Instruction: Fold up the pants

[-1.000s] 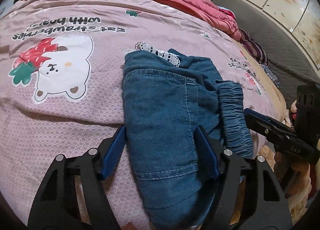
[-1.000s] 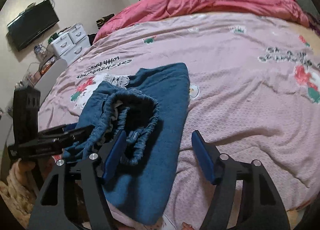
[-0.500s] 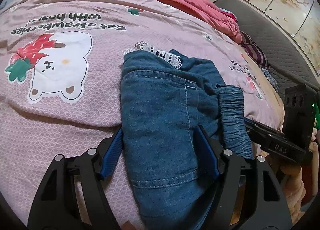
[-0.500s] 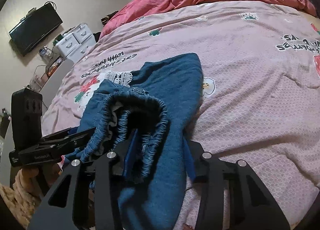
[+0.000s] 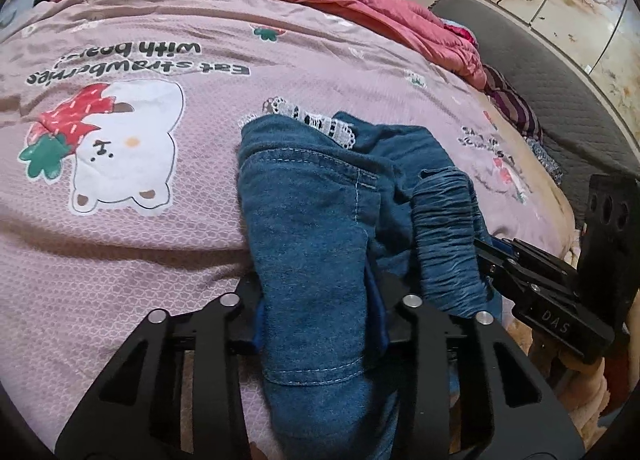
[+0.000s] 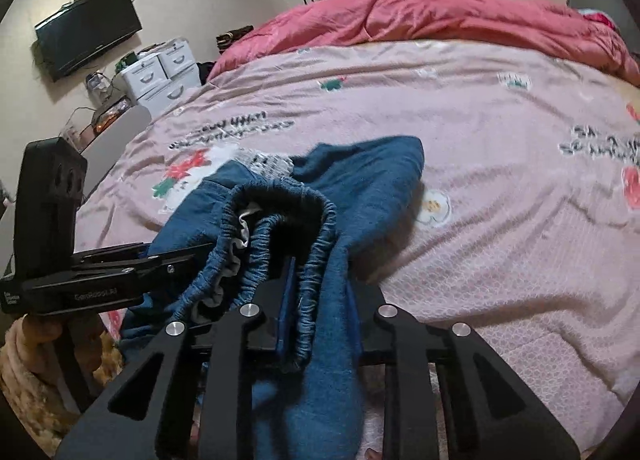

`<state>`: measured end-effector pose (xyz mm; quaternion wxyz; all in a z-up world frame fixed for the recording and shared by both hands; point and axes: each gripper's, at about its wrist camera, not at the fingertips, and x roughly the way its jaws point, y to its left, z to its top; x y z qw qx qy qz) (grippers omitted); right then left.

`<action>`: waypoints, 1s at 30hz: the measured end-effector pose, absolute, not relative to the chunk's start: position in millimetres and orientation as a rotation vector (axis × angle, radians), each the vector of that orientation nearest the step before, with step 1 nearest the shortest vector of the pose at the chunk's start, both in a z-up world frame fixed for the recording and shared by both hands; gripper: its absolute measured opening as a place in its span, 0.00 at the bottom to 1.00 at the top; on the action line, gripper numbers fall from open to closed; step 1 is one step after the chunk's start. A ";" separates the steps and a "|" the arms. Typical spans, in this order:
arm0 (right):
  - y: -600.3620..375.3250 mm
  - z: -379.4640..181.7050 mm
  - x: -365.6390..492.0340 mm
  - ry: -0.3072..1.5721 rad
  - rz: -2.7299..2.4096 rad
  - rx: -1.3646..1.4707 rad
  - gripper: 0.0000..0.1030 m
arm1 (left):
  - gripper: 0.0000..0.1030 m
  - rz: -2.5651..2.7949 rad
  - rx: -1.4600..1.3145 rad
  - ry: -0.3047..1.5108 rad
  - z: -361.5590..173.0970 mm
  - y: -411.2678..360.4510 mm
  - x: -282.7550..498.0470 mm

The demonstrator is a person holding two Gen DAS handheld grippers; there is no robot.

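While both my claws clamp denim, I list outward from them.

Left claw [image 5: 318,304]: narrow, holding the near edge of the pants [image 5: 316,227]. Half a second ago its fingers stood wide at either side of that edge; now they pinch it.

Right claw [image 6: 320,300]: narrow, holding the waistband [image 6: 280,215]. It was wide a second ago and had already closed on the elastic half a second ago.

Judgement: both grips are now set at the near end, so the pants look ready to be lifted and carried over for the next fold.

Pants: blue denim, already doubled, lying straight ahead of both claws on the pink bedspread [image 5: 120,252], near end between my fingers. Lace trim [image 5: 312,121] shows at the far end.

Beyond: red quilt [image 6: 440,19] bunched at the far side of the bed.

Writing:
- right claw's body, seen to the right of my left claw: "DAS".
- left claw's body, seen to the left of my right claw: a label, roughly "GenRobot.AI", blurred.
- bedspread print [image 5: 140,59], upside down ahead of my left claw: "Eat strawberries with bears".
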<state>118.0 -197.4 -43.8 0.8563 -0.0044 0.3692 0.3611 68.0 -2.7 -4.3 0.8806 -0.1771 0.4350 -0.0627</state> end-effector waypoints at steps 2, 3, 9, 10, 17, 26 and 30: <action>-196.9 -35.5 115.2 0.751 0.768 -0.018 0.17 | 0.27 -0.134 -0.382 0.898 0.6 0.0 67.1; -196.4 -33.0 114.8 0.744 0.774 -0.021 0.17 | 0.27 -0.134 -0.383 0.893 3.7 0.7 66.6; -186.8 -22.2 116.3 0.709 0.788 -0.048 0.17 | 0.24 -0.126 -0.379 0.862 17.1 5.5 68.5; -185.1 -20.4 116.6 0.706 0.790 -0.047 0.17 | 0.24 -0.126 -0.380 0.860 18.7 6.9 69.5; -173.2 -5.8 128.9 0.668 0.808 -0.051 0.17 | 0.24 -0.115 -0.375 0.841 30.1 13.8 82.8; -159.6 2.5 148.8 0.651 0.814 -0.058 0.17 | 0.24 -0.112 -0.381 0.848 32.7 19.1 91.6; -167.9 -5.9 146.9 0.675 0.810 -0.031 0.17 | 0.22 -0.114 -0.376 0.832 35.5 17.0 84.1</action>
